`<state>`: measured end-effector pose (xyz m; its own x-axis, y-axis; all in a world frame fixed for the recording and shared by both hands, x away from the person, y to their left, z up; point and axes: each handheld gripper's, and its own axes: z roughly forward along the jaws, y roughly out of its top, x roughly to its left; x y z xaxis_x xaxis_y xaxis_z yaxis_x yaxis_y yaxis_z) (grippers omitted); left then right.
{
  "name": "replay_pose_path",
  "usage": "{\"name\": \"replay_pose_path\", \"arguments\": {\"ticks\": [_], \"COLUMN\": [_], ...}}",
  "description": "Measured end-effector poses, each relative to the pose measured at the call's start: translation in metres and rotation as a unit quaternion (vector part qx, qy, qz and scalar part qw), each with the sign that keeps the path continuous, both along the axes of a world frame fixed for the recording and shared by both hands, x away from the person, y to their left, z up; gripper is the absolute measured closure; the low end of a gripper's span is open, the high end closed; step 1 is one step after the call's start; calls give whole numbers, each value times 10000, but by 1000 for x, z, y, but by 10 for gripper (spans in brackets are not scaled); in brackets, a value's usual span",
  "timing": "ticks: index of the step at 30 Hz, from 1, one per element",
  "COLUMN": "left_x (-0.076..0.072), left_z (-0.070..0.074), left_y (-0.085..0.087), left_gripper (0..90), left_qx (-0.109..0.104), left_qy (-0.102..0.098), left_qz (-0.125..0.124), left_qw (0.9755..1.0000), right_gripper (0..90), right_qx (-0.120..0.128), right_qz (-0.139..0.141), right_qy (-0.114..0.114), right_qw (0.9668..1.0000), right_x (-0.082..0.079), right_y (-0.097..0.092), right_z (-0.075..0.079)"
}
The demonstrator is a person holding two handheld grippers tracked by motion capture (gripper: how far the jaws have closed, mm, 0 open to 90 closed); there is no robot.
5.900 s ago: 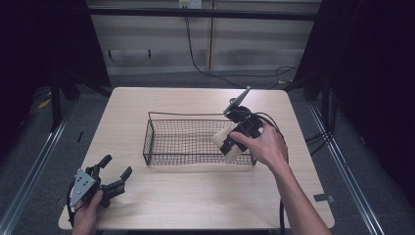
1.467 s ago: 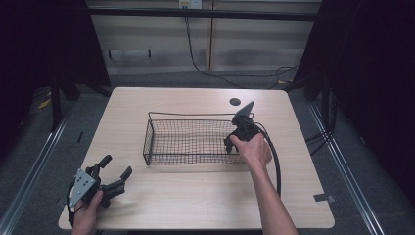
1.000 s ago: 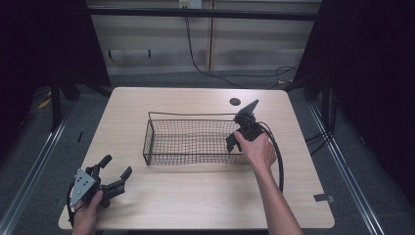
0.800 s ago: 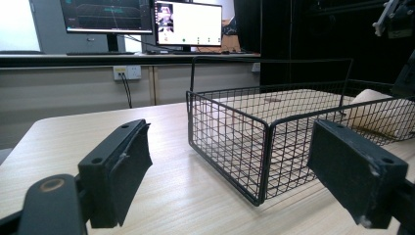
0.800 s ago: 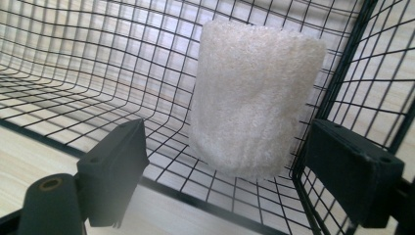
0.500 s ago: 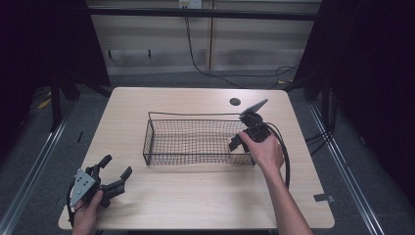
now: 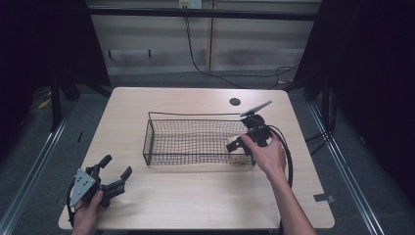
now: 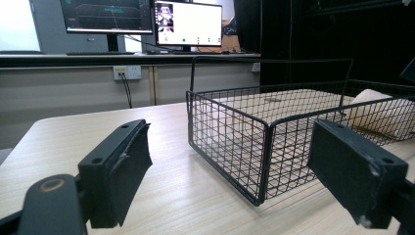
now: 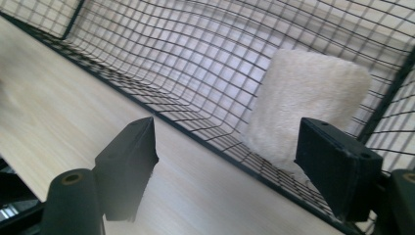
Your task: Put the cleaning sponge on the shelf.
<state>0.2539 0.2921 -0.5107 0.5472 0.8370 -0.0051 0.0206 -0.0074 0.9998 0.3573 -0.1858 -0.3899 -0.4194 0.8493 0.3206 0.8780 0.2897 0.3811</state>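
Note:
A black wire basket [image 7: 147, 142] stands on the middle of the table. A white fluffy pad [image 9: 308, 103] lies inside it against the right end wall, and the left gripper view catches the pad [image 8: 377, 110] through the mesh. My right gripper [image 7: 240, 142] is held just outside the basket's front right corner, tilted down toward it. Its jaws have just been closing, and they stand apart with nothing between them [image 9: 227, 142]. My left gripper [image 7: 116, 165] rests open at the front left of the table, aimed at the basket [image 8: 293, 98], with nothing in it [image 8: 230, 147].
A round dark hole [image 7: 235, 102] sits in the tabletop behind the basket. A grey scrap of tape [image 7: 323, 198] lies near the front right corner. The right gripper's cable [image 7: 288, 161] loops beside the hand. Monitors [image 8: 186, 22] stand on a bench beyond the table.
The right gripper, earlier holding the white pad over the basket, has drawn right and slightly up, away from the basket's end. The pad stays in the basket. The left hand has kept still.

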Motion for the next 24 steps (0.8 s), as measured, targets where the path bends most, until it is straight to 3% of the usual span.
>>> {"name": "replay_pose_path", "arguments": {"ticks": [3, 5, 10, 16, 18, 24], "left_x": [0, 0, 0, 0, 0, 0], "left_z": [0, 0, 0, 0, 0, 0], "left_y": [0, 0, 0, 0, 0, 0], "left_gripper": [157, 157, 157, 157, 157, 157], "left_qx": [2, 1, -7, 1, 1, -5], "left_qy": [2, 0, 1, 1, 2, 1], "left_qz": [-2, -1, 3, -1, -1, 4], "left_qw": [10000, 10000, 10000, 10000, 10000, 10000], "right_gripper": [230, 244, 245, 243, 243, 239], "right_qx": [72, 306, 564, 407, 495, 260], "right_qz": [74, 85, 16, 28, 57, 56], "right_qy": [-36, 21, -135, -493, -543, -730], "right_qw": [9999, 9995, 9983, 9979, 9973, 9970], "right_x": [-6, -9, -18, -34, -39, -55], "right_y": [0, -2, -9, -12, -11, -11], "right_z": [-2, -4, -4, 2, 3, -1]}}
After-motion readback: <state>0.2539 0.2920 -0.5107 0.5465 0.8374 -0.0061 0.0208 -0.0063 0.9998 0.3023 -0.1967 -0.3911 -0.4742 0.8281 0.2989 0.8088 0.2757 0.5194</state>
